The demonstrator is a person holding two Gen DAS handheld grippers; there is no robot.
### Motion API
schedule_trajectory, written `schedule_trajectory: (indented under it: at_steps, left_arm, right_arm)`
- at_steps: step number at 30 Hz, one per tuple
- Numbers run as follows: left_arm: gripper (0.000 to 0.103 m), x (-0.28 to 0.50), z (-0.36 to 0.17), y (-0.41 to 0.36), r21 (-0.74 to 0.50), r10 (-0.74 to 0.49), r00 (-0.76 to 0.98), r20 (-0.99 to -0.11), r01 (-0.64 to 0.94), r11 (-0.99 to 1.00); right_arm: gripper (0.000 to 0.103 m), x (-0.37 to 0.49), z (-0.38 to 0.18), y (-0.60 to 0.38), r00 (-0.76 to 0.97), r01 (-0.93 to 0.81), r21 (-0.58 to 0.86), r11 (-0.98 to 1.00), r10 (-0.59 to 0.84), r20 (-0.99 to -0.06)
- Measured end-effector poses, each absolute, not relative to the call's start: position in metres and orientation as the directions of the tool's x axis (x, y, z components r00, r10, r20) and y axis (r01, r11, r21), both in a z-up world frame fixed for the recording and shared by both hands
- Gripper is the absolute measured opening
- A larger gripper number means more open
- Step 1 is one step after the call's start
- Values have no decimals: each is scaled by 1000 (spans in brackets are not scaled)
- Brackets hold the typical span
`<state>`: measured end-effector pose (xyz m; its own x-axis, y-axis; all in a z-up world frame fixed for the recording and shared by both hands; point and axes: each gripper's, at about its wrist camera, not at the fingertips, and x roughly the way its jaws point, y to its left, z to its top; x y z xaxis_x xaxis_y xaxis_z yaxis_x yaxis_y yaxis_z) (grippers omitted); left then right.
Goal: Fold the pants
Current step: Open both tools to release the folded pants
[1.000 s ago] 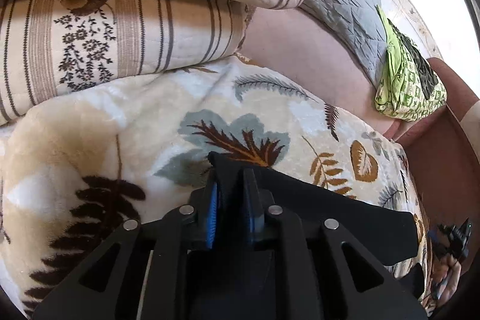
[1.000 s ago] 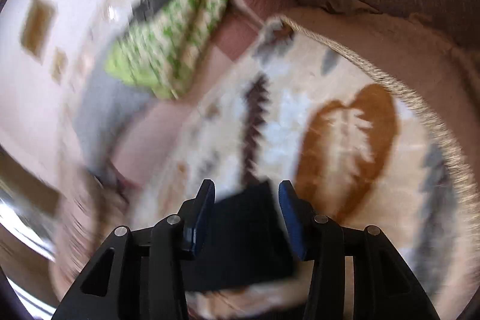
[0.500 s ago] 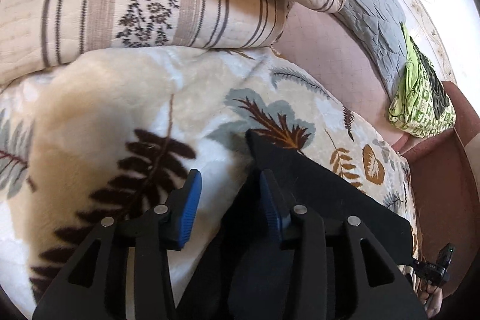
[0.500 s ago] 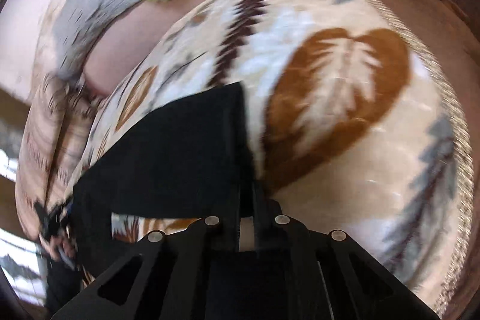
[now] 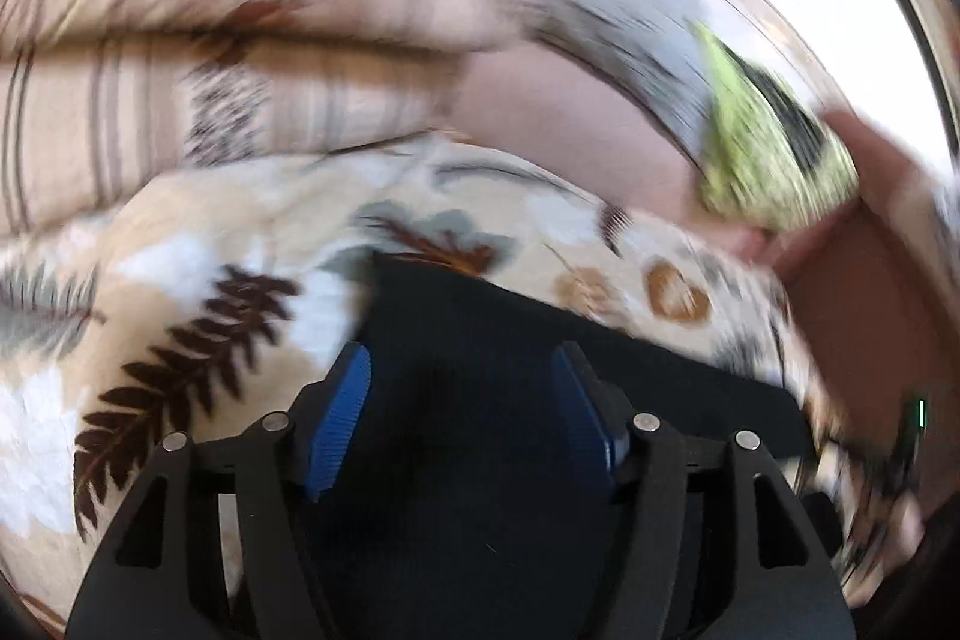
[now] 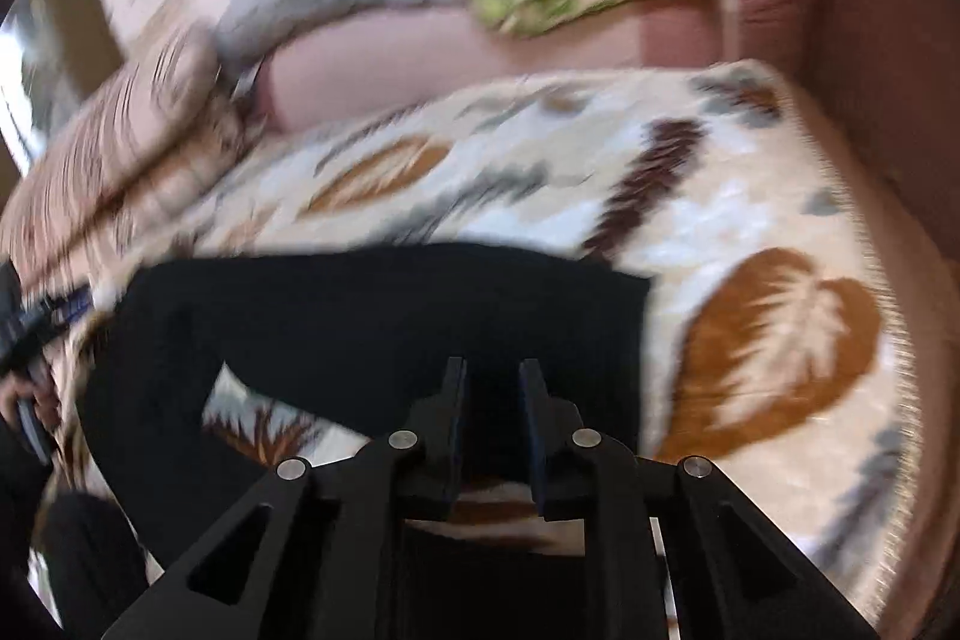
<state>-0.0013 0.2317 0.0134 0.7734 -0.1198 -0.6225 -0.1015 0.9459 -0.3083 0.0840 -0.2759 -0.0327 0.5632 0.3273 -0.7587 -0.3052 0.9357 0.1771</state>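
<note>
Left wrist view, heavily smeared: the left tongs [image 5: 461, 415] now stand well apart and are opening further, blue pads [image 5: 339, 421] clear of cloth on both sides, where a second ago they were pinched shut on the edge of the black pants [image 5: 540, 340]. So that corner has been let go. The pants lie flat on the leaf-print blanket [image 5: 198, 244], a dark slab running from under the tongs out toward 3 o'clock, its far corner at about 12 o'clock just above the pads. Striped pillows [image 5: 240, 100] sit at 11 o'clock, a green patterned bundle [image 5: 762, 166] at 2 o'clock, both apart from the pants. Right wrist view: the right tongs [image 6: 492, 412] show a narrow gap and are opening; half a second ago they were fully clamped with the black cloth pulled up between them. Now the pants [image 6: 372, 316] spread across the blanket [image 6: 750, 232] from 9 o'clock to about 2 o'clock of the tongs, and dark fabric sits behind the gap, but with the blur I cannot tell whether the pads still press it; looks released or nearly so. At 9 o'clock the other hand and its tool show at the frame edge, too blurred to read. Reading it: a fold has just been laid down and both ends dropped. The pants look like a doubled rectangle with a loose leg part trailing toward 8 o'clock, so likely one more fold or a tidy-up remains. Risk: a soft blanket underneath lets layers slide when regripped.
</note>
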Motion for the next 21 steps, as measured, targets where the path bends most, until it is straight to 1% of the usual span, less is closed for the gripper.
schedule_trajectory:
  at_steps: [1, 2, 3, 4, 6, 7, 8, 9, 11, 13, 14, 16, 21]
  left_arm:
    - [64, -3, 15, 218, -262, -131, 766, -629, -51, 964]
    - [68, -2, 12, 207, -226, -148, 750, -645, -2, 974]
    - [69, 1, 4, 199, -205, -166, 713, -682, 31, 978]
    - [69, 7, -8, 197, -205, -178, 655, -735, 35, 978]
    - [68, 20, -50, 206, -233, -180, 506, -844, -43, 972]
    - [69, 18, -57, 208, -249, -191, 523, -830, -41, 968]
    - [80, 12, -53, 209, -268, -210, 579, -788, -16, 963]
    - [87, 10, -53, 208, -299, -243, 586, -773, 2, 954]
    - [89, 9, -53, 203, -267, -216, 592, -777, 1, 964]
    - [97, 12, -53, 195, -236, -201, 589, -783, 18, 972]
    - [103, 13, -54, 191, -229, -202, 585, -786, 28, 973]
    - [103, 17, -55, 185, -195, -171, 576, -800, 22, 981]
    - [103, 21, -59, 177, -131, -116, 550, -827, 13, 991]
  right_arm:
    - [18, 88, -41, -274, 552, -294, 158, 943, 302, -777]
    - [25, 91, -51, -272, 530, -268, 148, 952, 274, -803]
    - [26, 94, -60, -275, 514, -246, 170, 954, 277, -812]
    - [26, 94, -59, -279, 521, -232, 200, 952, 295, -801]
    - [28, 95, -58, -282, 517, -209, 231, 950, 308, -799]
    - [29, 95, -59, -284, 516, -200, 242, 949, 312, -797]
    - [32, 94, -58, -283, 516, -199, 245, 949, 314, -797]
    - [35, 94, -58, -281, 517, -206, 234, 950, 309, -798]
    - [37, 93, -57, -279, 517, -207, 217, 954, 296, -803]
    - [40, 89, -56, -282, 514, -187, 228, 955, 293, -806]
    - [42, 90, -56, -283, 512, -177, 246, 953, 303, -804]
    - [45, 91, -57, -285, 512, -162, 282, 946, 325, -795]
    - [46, 89, -57, -284, 525, -173, 275, 946, 325, -787]
